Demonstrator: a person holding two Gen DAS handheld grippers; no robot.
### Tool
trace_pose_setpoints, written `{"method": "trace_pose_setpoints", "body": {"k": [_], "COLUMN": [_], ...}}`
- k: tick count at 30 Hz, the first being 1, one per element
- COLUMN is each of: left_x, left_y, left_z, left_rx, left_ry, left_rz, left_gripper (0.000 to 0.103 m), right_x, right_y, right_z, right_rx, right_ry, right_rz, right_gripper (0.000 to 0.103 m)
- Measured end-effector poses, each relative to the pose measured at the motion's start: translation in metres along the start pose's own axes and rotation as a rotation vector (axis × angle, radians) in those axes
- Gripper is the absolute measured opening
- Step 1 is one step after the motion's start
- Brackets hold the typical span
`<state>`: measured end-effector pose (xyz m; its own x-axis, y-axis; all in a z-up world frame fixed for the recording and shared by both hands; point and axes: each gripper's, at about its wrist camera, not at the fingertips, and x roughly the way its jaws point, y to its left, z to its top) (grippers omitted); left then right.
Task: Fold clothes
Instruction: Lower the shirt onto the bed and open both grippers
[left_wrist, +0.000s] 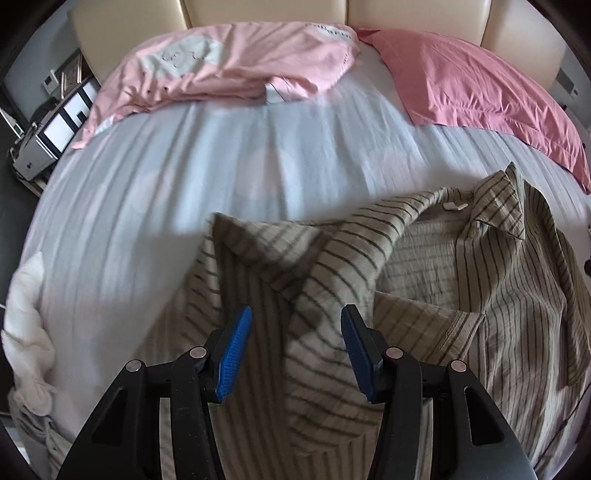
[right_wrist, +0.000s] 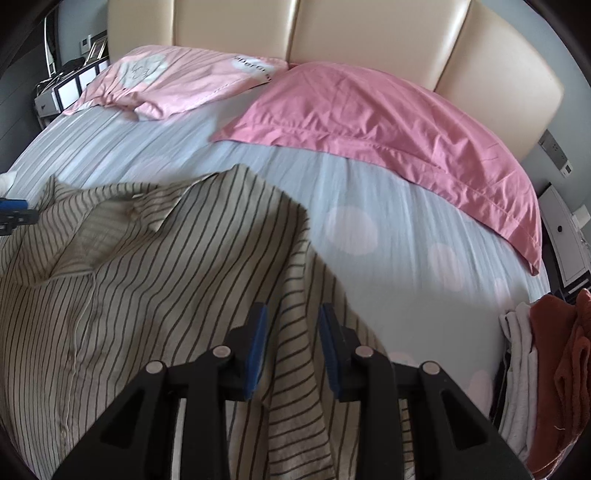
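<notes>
My left tool (left_wrist: 295, 354) sits spread, with a raised ridge of the shirt (left_wrist: 461, 280) running up between its blue pads (left_wrist: 234, 354), neither pad pressing on it that I can see. My right tool (right_wrist: 291, 350) is spread too, a hanging strip of the shirt's (right_wrist: 147, 266) edge between its pads.

I judge the main risk is closing on a bunched ridge: the left tool could pinch several layers at once, dragging the body along and creasing the fold. On the right, the loose strip could slip out sideways before the pads meet.

The shirt lies rumpled on the bed (left_wrist: 177, 192), collar (left_wrist: 498, 206) toward the pillows, partly open. Beyond it lie two pink pillows (right_wrist: 388, 122), and other clothes (right_wrist: 546, 369) sit at the bed's right edge.
</notes>
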<state>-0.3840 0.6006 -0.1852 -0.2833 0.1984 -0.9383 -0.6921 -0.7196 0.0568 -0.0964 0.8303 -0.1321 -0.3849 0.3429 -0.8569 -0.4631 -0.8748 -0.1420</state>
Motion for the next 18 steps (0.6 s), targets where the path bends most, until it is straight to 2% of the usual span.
{"method": "trace_pose_setpoints", "body": {"k": [4, 5, 6, 7, 10, 16, 18], "left_x": [0.026, 0.033, 0.039, 0.044, 0.042, 0.027, 0.025], "left_y": [-0.019, -0.023, -0.025, -0.027, -0.033, -0.040, -0.039], "left_z": [0.010, 0.014, 0.018, 0.021, 0.040, 0.103, 0.104], "left_rx": [0.012, 0.014, 0.016, 0.019, 0.038, -0.026, -0.025], "left_ry": [0.013, 0.024, 0.039, 0.054, 0.018, -0.075, -0.085], "left_rz": [0.011, 0.010, 0.006, 0.004, 0.006, -0.025, -0.010], "left_gripper": [0.050, 0.036, 0.013, 0.008, 0.005, 0.004, 0.004], "right_x": [0.011, 0.015, 0.018, 0.022, 0.031, 0.039, 0.039], "right_y": [0.008, 0.009, 0.009, 0.010, 0.008, -0.008, -0.016], "right_z": [-0.008, -0.010, -0.011, -0.012, -0.014, -0.009, -0.008], "right_rx": [-0.021, -0.021, -0.022, -0.022, -0.025, 0.012, 0.042], "right_ry": [0.005, 0.007, 0.008, 0.010, 0.011, -0.006, -0.006], "right_rz": [0.029, 0.036, 0.042, 0.048, 0.061, 0.070, 0.082], "right_gripper": [0.028, 0.028, 0.028, 0.028, 0.028, 0.028, 0.028]}}
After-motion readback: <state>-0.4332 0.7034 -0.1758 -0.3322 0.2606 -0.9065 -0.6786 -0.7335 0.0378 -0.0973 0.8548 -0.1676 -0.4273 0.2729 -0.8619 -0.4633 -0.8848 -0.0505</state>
